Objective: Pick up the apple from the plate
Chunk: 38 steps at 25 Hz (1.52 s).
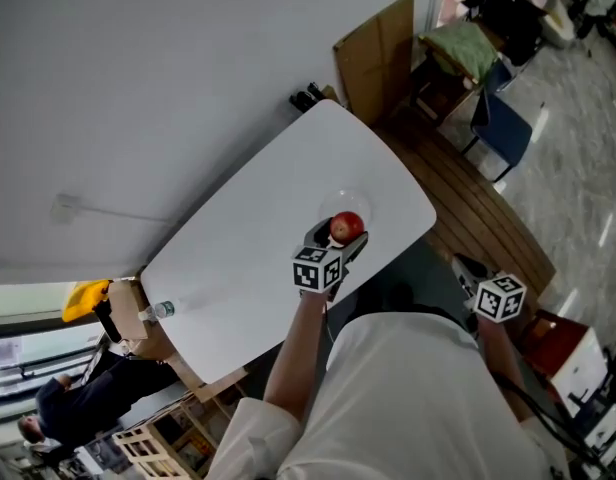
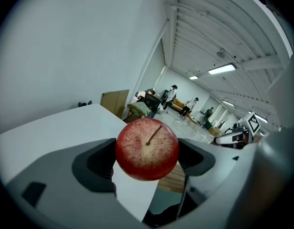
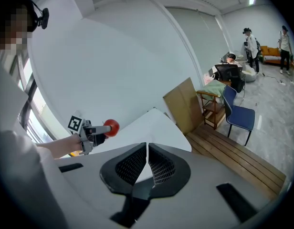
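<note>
Left gripper (image 2: 147,152) clamps apple (image 2: 146,142) near table (image 1: 256,250) edge; right gripper (image 3: 147,149) closed, off-table.

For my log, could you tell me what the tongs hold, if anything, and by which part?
The left tongs grip the apple by its opposite sides, across its middle. The right tongs are shut and empty.

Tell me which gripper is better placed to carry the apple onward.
Probably left. The left gripper is shut on the apple, above the table; the right gripper is shut, empty, off the table's edge.
</note>
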{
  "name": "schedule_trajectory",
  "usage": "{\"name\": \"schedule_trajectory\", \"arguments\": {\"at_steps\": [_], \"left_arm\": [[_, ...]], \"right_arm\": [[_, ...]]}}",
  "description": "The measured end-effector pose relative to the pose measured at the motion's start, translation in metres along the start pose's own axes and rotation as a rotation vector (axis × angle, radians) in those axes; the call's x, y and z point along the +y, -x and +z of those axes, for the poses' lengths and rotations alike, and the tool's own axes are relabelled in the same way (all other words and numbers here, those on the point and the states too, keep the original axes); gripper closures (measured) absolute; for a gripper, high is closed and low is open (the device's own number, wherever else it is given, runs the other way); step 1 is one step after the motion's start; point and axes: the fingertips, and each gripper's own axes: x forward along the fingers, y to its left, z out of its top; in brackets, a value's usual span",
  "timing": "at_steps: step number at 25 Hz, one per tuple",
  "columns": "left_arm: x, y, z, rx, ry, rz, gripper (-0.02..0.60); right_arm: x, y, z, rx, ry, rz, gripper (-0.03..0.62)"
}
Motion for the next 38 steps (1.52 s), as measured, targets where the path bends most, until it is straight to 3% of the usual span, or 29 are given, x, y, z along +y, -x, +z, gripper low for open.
{"name": "schedule_trajectory", "arguments": {"at_steps": [7, 12, 29, 38], "left_arm": [[-0.036, 0.036, 0.012, -0.105, 0.048, -0.008, 0.184], [-0.051, 0.060, 0.005, -0.169, 0.157, -0.021, 0.184], [-0.096, 0.144, -0.054, -0.263, 0.203, 0.147, 0.184], [-0.089, 0.185, -0.073, -0.316, 0.235, 0.155, 0.184]], "right_arm": [[0.008, 0.004, 0.002, 0.009, 0.030, 0.094, 0.556], [0.012, 0.009, -0.001, 0.022, 0.050, 0.142, 0.556], [0.056, 0.008, -0.007, 0.078, 0.230, 0.354, 0.557], [0.093, -0.005, -0.009, 0.065, 0.293, 0.397, 0.557]]}}
